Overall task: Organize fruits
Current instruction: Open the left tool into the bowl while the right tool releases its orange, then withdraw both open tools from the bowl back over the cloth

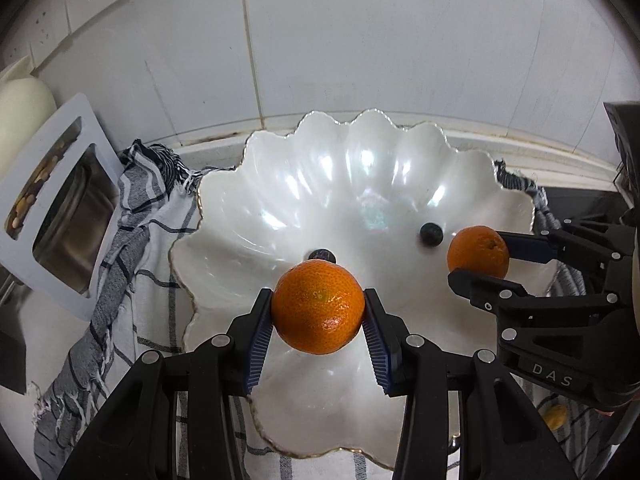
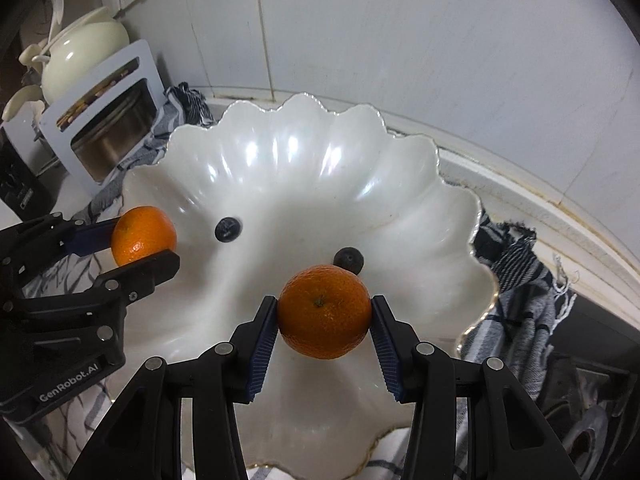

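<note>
1. Your left gripper (image 1: 319, 312) has its ribbed blue pads clamped on the sides of a round orange mandarin (image 1: 319, 307). You hold it above the near part of the pearly white scalloped ceramic bowl (image 1: 280, 184), most likely so it can be set down inside.
2. Your right gripper (image 2: 325, 313) is closed the same way on a second round orange mandarin (image 2: 324, 312), stem end facing the camera, over the right side of the bowl. In the left wrist view this gripper (image 1: 482, 258) comes in over the bowl's right rim.
3. Neither fruit appears to touch the bowl yet; both seem to hang over its floor.
4. Two small dark round fruits (image 2: 228, 229) (image 2: 349, 261) already lie in the bowl's middle, one just behind each mandarin. They could roll or get pinned if you lower straight onto them.
5. The bowl rests on a grey-and-white checked fringed cloth (image 1: 132, 240) near the counter's back edge, close to the tiled wall.
6. At the counter's left end stand a white windowed box holding a metal tin (image 2: 108, 120) and a cream ceramic pot (image 2: 86, 46), well apart from your path.
</note>
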`<action>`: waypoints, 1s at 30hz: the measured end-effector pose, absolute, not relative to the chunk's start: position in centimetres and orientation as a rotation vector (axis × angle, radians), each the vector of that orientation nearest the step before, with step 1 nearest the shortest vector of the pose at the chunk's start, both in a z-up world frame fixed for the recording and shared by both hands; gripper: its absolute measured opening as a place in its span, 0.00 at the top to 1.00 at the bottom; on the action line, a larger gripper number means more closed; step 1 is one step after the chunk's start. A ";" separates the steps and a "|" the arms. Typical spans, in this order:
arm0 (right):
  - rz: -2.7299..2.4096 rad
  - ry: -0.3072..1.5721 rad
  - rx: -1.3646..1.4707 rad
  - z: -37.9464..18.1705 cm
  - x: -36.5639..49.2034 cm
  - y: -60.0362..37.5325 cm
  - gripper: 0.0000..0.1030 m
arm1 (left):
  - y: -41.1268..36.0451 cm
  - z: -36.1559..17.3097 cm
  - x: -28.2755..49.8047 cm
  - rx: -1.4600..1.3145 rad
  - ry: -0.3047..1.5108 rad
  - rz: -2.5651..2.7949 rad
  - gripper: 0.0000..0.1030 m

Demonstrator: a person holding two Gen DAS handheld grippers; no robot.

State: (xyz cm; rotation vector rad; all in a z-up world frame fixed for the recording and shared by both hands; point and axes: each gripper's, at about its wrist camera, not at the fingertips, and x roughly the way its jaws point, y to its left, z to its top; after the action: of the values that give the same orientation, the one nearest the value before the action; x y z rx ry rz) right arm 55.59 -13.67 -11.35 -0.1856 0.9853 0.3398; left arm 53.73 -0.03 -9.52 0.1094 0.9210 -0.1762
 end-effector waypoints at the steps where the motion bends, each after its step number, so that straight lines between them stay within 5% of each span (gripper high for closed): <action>1: 0.340 0.988 -0.185 -11.5 55.7 -13.7 0.54 | -0.1 -9.7 53.8 0.111 0.927 -0.178 0.58; 6: 0.348 1.005 -0.192 -11.9 56.3 -13.6 0.53 | -0.3 -10.2 54.2 0.123 0.954 -0.184 0.57; 10: 0.355 1.023 -0.205 -12.5 56.5 -13.5 0.52 | -0.5 -10.1 54.0 0.136 0.939 -0.183 0.43; 14: 0.338 1.001 -0.206 -12.3 56.3 -13.7 0.45 | -0.5 -9.6 53.7 0.159 0.928 -0.165 0.42; 30: 0.273 0.850 -0.205 -7.7 51.1 -15.7 0.45 | 1.1 -5.8 48.9 0.096 0.850 -0.099 0.38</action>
State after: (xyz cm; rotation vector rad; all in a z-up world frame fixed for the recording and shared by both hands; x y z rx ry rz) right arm 51.06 -15.72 -7.74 -0.2051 0.8498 0.2731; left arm 48.92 1.09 -5.78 0.0960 0.8495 -0.0988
